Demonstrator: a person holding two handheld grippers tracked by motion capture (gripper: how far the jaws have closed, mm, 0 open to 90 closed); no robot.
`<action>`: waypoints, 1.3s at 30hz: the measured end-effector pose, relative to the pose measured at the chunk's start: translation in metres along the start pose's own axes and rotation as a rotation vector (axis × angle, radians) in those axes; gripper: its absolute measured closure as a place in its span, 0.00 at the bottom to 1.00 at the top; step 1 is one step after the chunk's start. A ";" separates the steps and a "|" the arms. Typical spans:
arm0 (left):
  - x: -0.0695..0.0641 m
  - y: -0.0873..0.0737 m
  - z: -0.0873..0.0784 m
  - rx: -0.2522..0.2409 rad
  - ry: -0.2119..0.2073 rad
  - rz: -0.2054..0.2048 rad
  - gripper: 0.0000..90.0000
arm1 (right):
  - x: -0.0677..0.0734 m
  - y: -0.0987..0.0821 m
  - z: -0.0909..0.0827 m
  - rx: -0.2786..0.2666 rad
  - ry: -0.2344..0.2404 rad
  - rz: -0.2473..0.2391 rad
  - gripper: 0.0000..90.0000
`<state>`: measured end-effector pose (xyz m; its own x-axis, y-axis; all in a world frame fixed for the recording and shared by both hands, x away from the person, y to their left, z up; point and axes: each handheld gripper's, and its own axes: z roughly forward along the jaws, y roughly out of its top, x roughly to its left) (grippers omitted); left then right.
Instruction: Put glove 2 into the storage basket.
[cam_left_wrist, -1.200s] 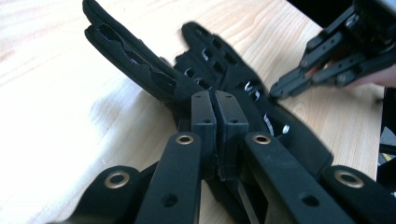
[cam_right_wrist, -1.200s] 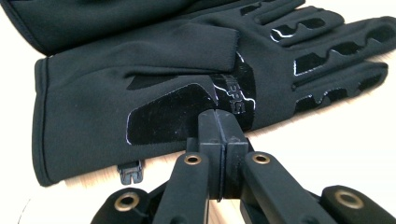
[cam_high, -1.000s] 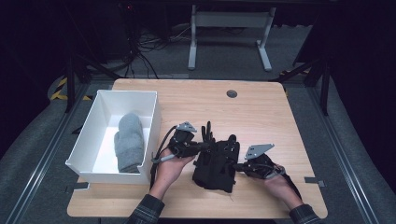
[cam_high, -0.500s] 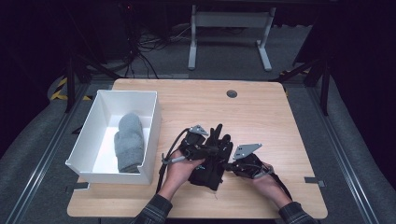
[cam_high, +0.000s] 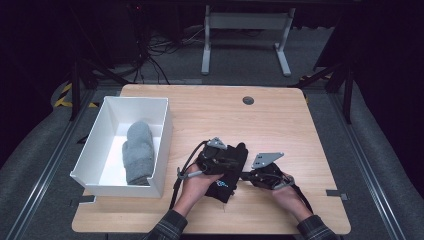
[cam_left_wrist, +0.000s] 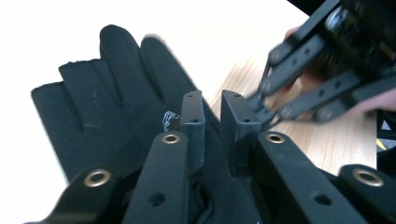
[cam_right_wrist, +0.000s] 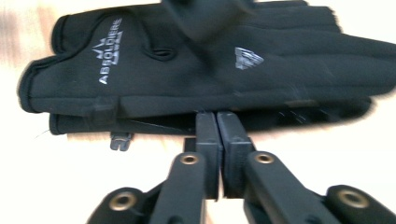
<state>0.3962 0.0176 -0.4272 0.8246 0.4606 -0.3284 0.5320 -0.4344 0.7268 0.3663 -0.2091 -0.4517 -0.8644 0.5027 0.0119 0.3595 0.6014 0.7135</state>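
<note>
Two black gloves (cam_high: 226, 186) lie stacked near the table's front edge, fingers pointing away from the person. My left gripper (cam_high: 233, 163) reaches in from the left. In the left gripper view its pads (cam_left_wrist: 192, 122) pinch a fold of glove (cam_left_wrist: 116, 107), and its jaws have just eased a little apart. My right gripper (cam_high: 243, 176) comes from the right. Its jaws (cam_right_wrist: 215, 114) stand nearly together on the lower glove's edge (cam_right_wrist: 154, 122) and have also just eased slightly. The upper glove (cam_right_wrist: 187, 74) bears a silver logo.
A white bin (cam_high: 162, 145) stands at the left of the wooden table and holds a grey mitten (cam_high: 138, 150). A round cable hole (cam_high: 248, 100) sits near the table's far edge. The right gripper's linkage (cam_left_wrist: 299, 84) shows at the upper right of the left gripper view.
The gloves have been drawn together into a narrower stack. The right gripper has moved left toward them, and the left gripper has shifted slightly right and toward the front edge.
</note>
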 end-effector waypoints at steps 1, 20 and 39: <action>0.000 -0.001 -0.001 0.003 0.001 -0.004 0.96 | -0.003 -0.002 -0.004 -0.004 -0.010 0.009 0.95; -0.027 -0.028 0.017 0.244 0.006 0.076 1.00 | -0.053 -0.043 -0.029 -0.010 -0.233 0.150 0.33; -0.019 -0.024 -0.026 0.169 0.129 0.170 0.49 | -0.058 -0.047 -0.024 -0.033 -0.246 0.169 0.23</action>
<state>0.3627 0.0391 -0.4222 0.8796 0.4596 -0.1228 0.4210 -0.6320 0.6506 0.3913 -0.2819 -0.4690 -0.6807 0.7317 -0.0348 0.4757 0.4778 0.7385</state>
